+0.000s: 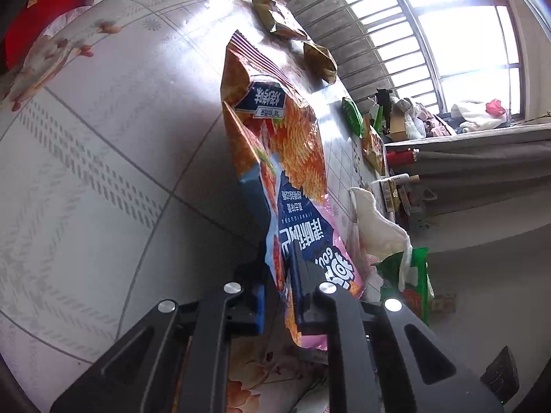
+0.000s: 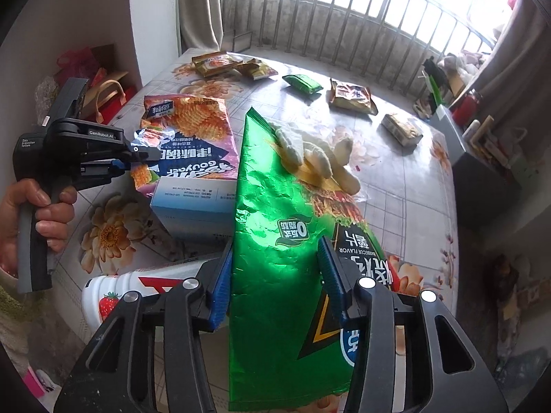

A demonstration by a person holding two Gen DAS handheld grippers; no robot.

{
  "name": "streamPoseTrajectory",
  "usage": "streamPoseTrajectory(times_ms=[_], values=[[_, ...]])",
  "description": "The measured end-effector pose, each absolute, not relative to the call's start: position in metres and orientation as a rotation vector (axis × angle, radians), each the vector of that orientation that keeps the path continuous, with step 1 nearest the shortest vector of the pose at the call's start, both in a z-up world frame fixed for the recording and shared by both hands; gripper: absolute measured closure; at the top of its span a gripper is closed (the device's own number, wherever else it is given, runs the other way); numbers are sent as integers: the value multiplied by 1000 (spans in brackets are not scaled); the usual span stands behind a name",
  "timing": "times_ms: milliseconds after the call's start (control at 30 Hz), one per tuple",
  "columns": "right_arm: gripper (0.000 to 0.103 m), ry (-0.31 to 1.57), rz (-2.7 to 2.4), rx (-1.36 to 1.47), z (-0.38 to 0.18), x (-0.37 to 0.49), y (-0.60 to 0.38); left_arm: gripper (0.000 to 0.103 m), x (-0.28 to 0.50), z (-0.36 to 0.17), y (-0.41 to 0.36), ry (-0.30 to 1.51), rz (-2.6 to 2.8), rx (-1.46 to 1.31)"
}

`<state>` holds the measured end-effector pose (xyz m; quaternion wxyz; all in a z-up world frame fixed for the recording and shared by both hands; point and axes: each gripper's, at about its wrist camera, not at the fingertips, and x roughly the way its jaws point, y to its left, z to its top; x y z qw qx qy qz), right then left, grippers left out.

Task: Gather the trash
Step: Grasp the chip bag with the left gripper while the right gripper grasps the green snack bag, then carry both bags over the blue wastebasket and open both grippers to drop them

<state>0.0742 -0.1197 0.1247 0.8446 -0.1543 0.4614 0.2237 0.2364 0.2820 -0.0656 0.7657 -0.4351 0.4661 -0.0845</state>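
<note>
Left gripper (image 1: 275, 296), seen also from the right wrist view (image 2: 137, 161), is clamped on the lower edge of an orange-and-pink crisp bag (image 1: 275, 144), which lies over a pale blue box (image 2: 196, 203) on the floral tablecloth (image 2: 406, 186). Right gripper (image 2: 272, 275) stands with its blue-padded jaws apart on either side of a green crisp bag (image 2: 275, 241); whether the pads press the foil cannot be told. A crumpled white tissue (image 2: 310, 155) rests on the green bag's far end. Further wrappers lie near the barred window: gold packets (image 2: 213, 63), a small green packet (image 2: 303, 83), a brown packet (image 2: 351, 98). A white strawberry-printed bottle (image 2: 137, 285) lies beside the right gripper.
</note>
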Motion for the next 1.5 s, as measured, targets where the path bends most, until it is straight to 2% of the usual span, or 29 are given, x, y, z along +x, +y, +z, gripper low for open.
streamPoseTrajectory(times_ms=[133,233,633,1067,1500], values=[[79,954,440,-314,130,72,-126,94,232,-61,284,992,-191,-945],[86,933,425,-314,137,69,-131,95,229,-55,285,972,-191,-942],[100,803,359,-353,159,52,-157,103,217,-29,286,864,-203,-916],[102,739,263,-177,185,41,-218,103,190,21,283,694,-169,-821],[102,733,137,125,183,14,-290,103,118,79,271,494,-101,-653]])
